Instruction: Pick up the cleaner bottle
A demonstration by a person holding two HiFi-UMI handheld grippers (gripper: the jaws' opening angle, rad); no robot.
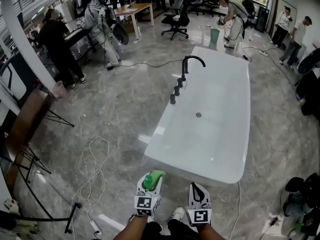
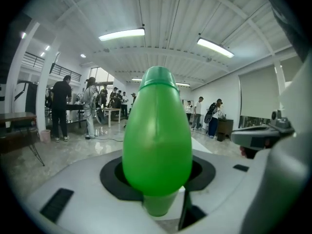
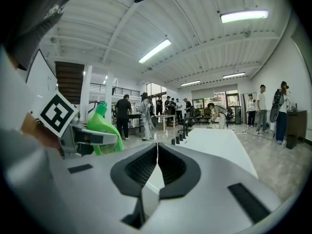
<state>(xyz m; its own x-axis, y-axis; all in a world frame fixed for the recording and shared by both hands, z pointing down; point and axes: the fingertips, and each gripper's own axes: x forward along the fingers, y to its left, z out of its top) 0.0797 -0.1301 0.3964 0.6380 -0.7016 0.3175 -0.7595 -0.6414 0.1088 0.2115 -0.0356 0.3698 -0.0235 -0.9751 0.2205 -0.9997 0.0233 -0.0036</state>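
Green plastic fills the space between the jaws of the left gripper [image 2: 158, 179]: they are clamped on the lower body of the cleaner bottle [image 2: 157, 140], one dark pad on each side. The bottle stands roughly upright, its cap at the top. The right gripper [image 3: 157, 167] has its jaws together with nothing between them. It sits just beside the left one, and from its view the bottle's bent neck shows at the left.

In the head view both grippers are close to the person's body, and the bottle rests on no surface. The pick-up therefore looks essentially done. What comes next would call for a steady clamp and an upright bottle so that it cannot slip or tip. The right gripper has no evident job.

Ahead stands a white bathtub [image 1: 210, 119] with a black faucet [image 1: 190, 64] on its far rim, on a grey marbled floor [image 1: 115, 109] where a white cable [image 1: 95, 169] lies loose.

No brand, label or print can be read on the bottle. The only graphics are the black-and-white square markers on the grippers' cubes.
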